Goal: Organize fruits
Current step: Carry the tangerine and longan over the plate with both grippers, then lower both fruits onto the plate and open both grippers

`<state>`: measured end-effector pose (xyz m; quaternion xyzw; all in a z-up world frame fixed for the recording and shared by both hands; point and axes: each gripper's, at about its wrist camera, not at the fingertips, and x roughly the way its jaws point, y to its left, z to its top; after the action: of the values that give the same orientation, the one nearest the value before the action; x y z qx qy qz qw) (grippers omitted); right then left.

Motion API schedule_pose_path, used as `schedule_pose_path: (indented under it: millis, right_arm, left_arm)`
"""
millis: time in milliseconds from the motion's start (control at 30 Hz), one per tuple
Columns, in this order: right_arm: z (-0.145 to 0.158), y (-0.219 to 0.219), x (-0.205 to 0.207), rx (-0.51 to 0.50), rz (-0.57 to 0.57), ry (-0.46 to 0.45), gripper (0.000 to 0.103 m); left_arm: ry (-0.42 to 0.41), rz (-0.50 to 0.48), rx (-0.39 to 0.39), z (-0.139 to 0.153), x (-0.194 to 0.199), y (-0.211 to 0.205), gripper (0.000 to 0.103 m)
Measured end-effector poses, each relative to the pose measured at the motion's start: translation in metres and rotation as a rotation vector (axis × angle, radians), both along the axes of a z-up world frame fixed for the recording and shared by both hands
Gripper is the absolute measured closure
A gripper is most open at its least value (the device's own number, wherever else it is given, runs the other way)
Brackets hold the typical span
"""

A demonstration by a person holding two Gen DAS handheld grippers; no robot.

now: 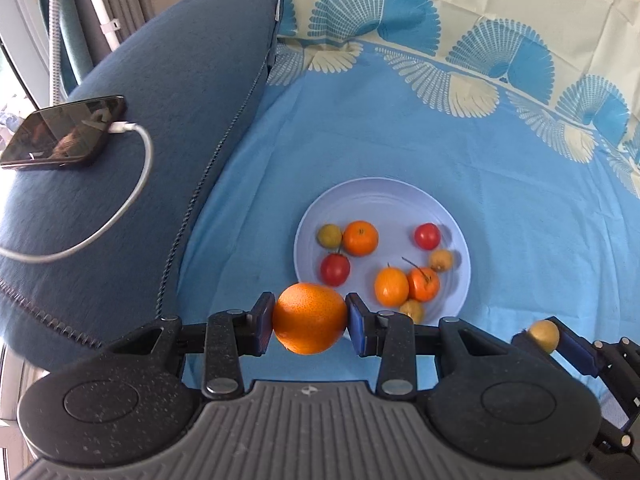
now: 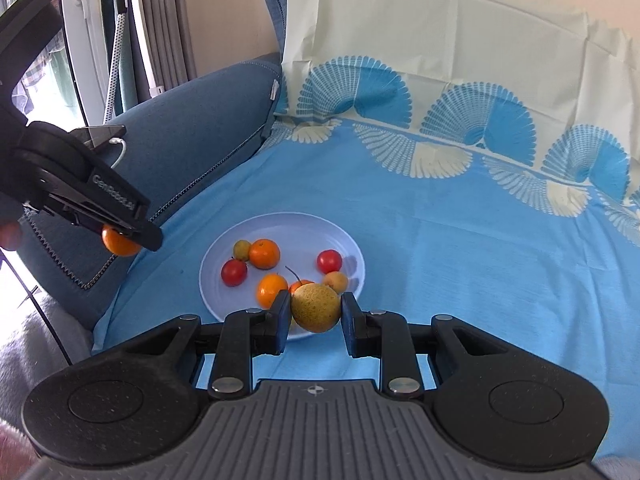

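Observation:
A pale blue plate (image 1: 384, 196) (image 2: 312, 224) lies on the blue sheet and holds several small fruits: oranges, red ones and yellowish ones. My left gripper (image 1: 309, 318) is shut on a large orange (image 1: 310, 316), held just above the plate's near left rim; it also shows in the right wrist view (image 2: 120, 242). My right gripper (image 2: 316, 308) is shut on a yellow-green pear (image 2: 316, 307) above the plate's near rim; the pear also shows in the left wrist view (image 1: 543, 335).
A blue sofa arm (image 1: 160, 140) rises left of the plate, with a phone (image 1: 64, 132) and white charging cable (image 1: 136, 184) on it. The patterned sheet (image 1: 500, 140) spreads to the right and back.

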<state>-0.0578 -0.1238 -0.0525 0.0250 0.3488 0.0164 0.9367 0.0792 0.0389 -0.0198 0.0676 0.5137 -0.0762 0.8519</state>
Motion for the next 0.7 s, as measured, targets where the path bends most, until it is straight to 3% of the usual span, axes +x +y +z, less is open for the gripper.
schedule_pose_path:
  millis: [700]
  right_arm:
    - [-0.058,-0.003,0.108,-0.011,0.059,0.089,0.075]
  left_arm:
    - [0.021,-0.046,0.031,-0.064,0.1,-0.049,0.061]
